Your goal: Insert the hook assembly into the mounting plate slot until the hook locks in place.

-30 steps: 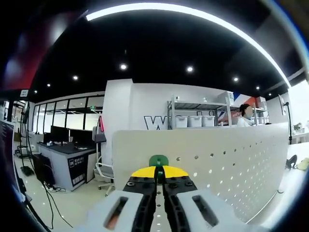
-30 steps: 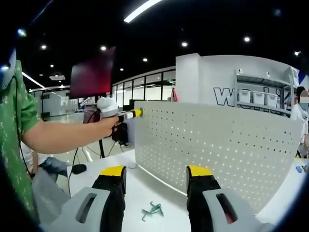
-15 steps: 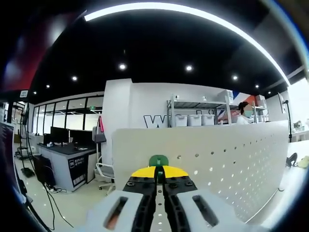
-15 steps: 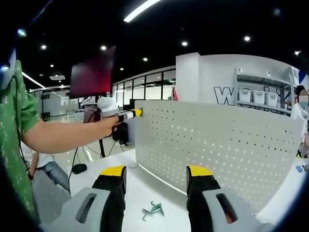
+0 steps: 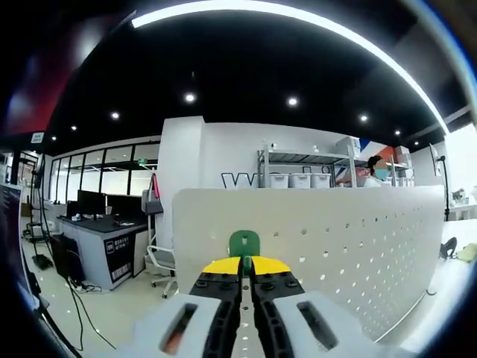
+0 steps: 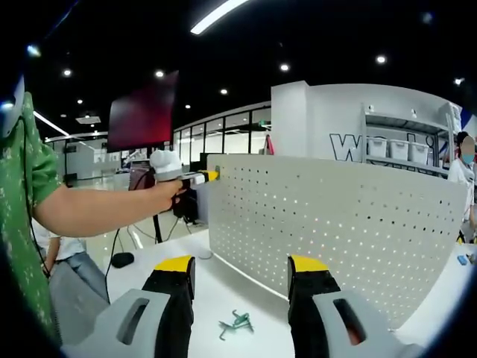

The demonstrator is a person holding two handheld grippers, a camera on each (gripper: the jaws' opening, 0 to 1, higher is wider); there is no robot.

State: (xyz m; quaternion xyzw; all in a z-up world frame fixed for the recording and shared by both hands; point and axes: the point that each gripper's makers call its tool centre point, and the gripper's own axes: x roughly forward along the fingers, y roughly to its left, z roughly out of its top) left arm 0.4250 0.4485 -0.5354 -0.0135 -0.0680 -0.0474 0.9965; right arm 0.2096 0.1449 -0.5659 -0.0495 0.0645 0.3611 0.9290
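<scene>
My left gripper (image 5: pixel 244 262) is shut on a green hook (image 5: pixel 244 244), whose rounded end stands up above the yellow jaw tips. It sits right against the face of the white perforated mounting plate (image 5: pixel 335 246), near the plate's upper left corner. In the right gripper view, the left gripper (image 6: pixel 197 177) is held by a person's hand at the top left edge of the plate (image 6: pixel 335 231). My right gripper (image 6: pixel 241 268) is open and holds nothing, low over the white table. Loose green hooks (image 6: pixel 235 323) lie on the table between its jaws.
The plate stands upright on a white table (image 6: pixel 216 291). A person's bare forearm (image 6: pixel 104 209) and green sleeve (image 6: pixel 26 194) reach in from the left. Behind are office desks (image 5: pixel 104 239), shelving with bins (image 5: pixel 305 179), and another person (image 6: pixel 468 171) at the far right.
In the left gripper view the green hook shows taller above the jaws and the plate's top edge sits slightly higher. The right gripper view has barely changed.
</scene>
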